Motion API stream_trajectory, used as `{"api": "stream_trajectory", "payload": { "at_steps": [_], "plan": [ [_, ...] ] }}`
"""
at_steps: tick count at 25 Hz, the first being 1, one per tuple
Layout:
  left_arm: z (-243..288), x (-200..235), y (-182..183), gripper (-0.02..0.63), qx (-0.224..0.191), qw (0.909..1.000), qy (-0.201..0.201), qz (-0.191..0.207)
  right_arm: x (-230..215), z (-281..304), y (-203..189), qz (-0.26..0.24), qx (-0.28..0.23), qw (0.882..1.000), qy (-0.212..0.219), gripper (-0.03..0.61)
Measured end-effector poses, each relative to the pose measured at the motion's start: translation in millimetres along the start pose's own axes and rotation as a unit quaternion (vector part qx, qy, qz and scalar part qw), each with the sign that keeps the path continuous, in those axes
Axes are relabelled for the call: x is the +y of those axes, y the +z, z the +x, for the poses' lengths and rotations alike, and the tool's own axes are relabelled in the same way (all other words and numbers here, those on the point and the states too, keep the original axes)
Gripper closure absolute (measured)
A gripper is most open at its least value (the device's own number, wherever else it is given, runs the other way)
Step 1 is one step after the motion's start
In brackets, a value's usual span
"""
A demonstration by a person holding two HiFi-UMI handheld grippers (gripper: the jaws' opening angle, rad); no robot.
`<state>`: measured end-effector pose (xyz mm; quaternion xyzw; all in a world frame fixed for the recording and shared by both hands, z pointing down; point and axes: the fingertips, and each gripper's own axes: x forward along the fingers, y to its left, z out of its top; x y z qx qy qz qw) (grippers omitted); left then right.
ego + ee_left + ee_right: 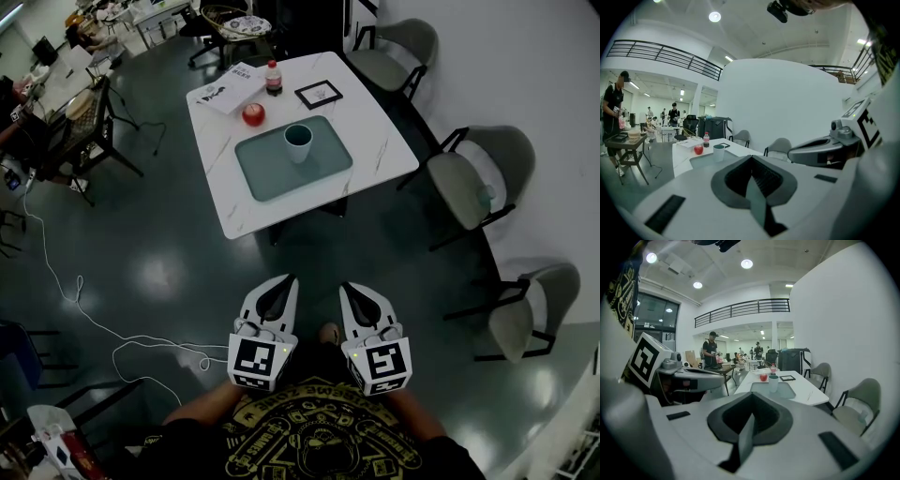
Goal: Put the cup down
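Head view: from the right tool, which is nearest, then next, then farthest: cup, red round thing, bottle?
1. Cup, on the tray.
2. Red round thing, just past the tray, left.
3. Bottle, at the table's far edge.

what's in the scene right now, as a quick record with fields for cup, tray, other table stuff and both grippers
cup: upright on the tray, not held
tray: grey-green, on the white table
other items: red round object, bottle, booklet, black frame, all off the tray
left gripper: shut, empty, well short of the table
right gripper: shut, empty, beside the left one
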<state>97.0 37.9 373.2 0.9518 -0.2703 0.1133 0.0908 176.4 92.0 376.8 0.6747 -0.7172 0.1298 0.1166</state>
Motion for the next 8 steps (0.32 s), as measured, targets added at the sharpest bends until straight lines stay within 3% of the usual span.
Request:
{"api": "stream_trajectory", "payload": {
  "at_steps": [8],
  "plan": [
    [4.9,12.0,8.3,0.603,-0.005,0.9999,-0.011,0.004,2.2,11.4,4.7,-0.001,0.002,1.000,-0.010,0.574]
  ]
}}
